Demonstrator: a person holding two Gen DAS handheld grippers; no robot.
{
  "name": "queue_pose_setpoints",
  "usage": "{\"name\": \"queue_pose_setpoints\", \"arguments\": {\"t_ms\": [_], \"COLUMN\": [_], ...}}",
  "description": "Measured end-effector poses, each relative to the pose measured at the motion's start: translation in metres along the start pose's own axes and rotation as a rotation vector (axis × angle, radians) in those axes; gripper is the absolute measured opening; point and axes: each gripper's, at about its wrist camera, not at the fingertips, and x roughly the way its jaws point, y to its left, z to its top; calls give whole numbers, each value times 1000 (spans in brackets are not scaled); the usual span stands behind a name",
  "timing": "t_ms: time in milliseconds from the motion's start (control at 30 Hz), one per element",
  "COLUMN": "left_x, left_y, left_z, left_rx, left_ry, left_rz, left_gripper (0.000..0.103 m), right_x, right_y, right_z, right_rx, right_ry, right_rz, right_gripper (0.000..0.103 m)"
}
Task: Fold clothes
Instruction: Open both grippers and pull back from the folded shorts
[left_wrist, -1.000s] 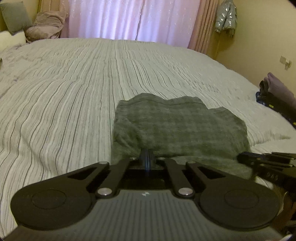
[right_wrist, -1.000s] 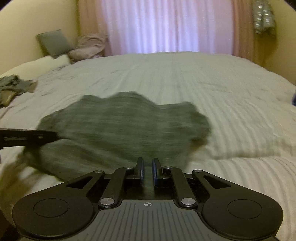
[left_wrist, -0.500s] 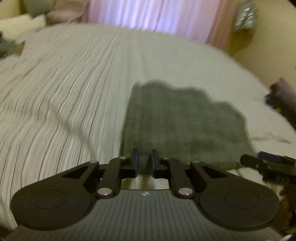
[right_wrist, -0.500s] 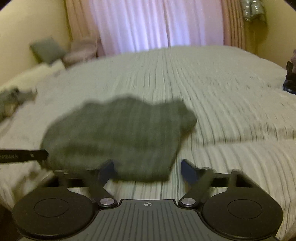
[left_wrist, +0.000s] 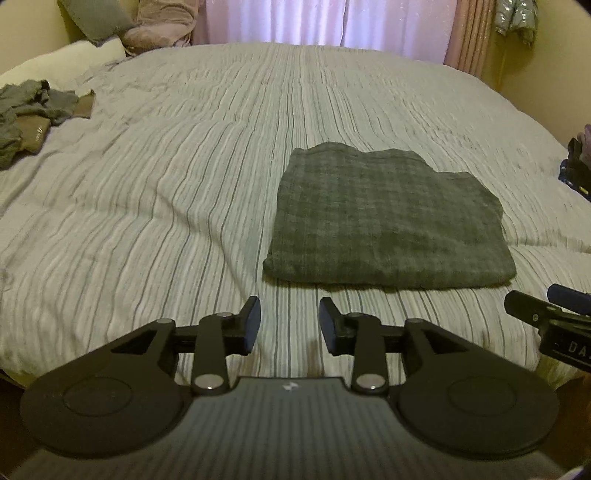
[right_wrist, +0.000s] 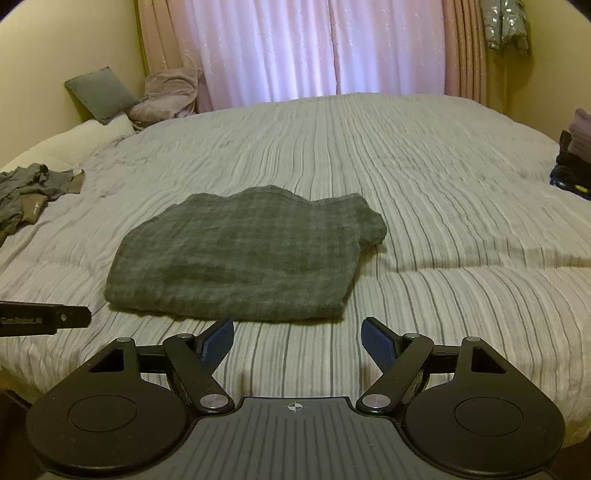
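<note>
The grey checked garment (left_wrist: 384, 221) lies folded into a rough rectangle on the striped bedspread (left_wrist: 166, 206), near the front edge of the bed and just ahead of both grippers. Its near edge is a thick, fairly straight fold, while the far edge is wavy and uneven, and in the right wrist view one far corner (right_wrist: 373, 225) bulges out in a soft lump. That lump is the likeliest trouble: the cloth looks loose and springy, so the layers could creep apart or the corner could flop open if the pile is nudged or lifted carelessly, and a one-sided grab would probably drag the top layer off the ones beneath. The soft bedding gives under pressure, so pressing down to tidy the edge may wrinkle it further. The left gripper (left_wrist: 290, 325) has its jaws partway apart and opening, with only bedspread between them, nothing held. The right gripper (right_wrist: 297, 343) stands wide open, also empty, just short of the garment's near edge. Farther off, a crumpled heap of unfolded clothes (left_wrist: 33, 114) waits at the left side of the bed, and a stack of dark folded things (right_wrist: 572, 158) sits at the right edge; reaching for either could brush the finished fold.
</note>
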Motion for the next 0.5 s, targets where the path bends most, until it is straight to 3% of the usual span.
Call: {"name": "queue_pose_setpoints", "arguments": {"t_ms": [500], "left_x": [-46], "left_y": [-5], "left_z": [-13], "left_rx": [16], "left_ry": [-76], "left_rz": [-23], "left_gripper": [36], "right_x": [-47], "right_y": [8], "right_z": [-10], "right_rx": [-3], "right_ry": [-44], "right_rz": [-16], "right_gripper": [79]}}
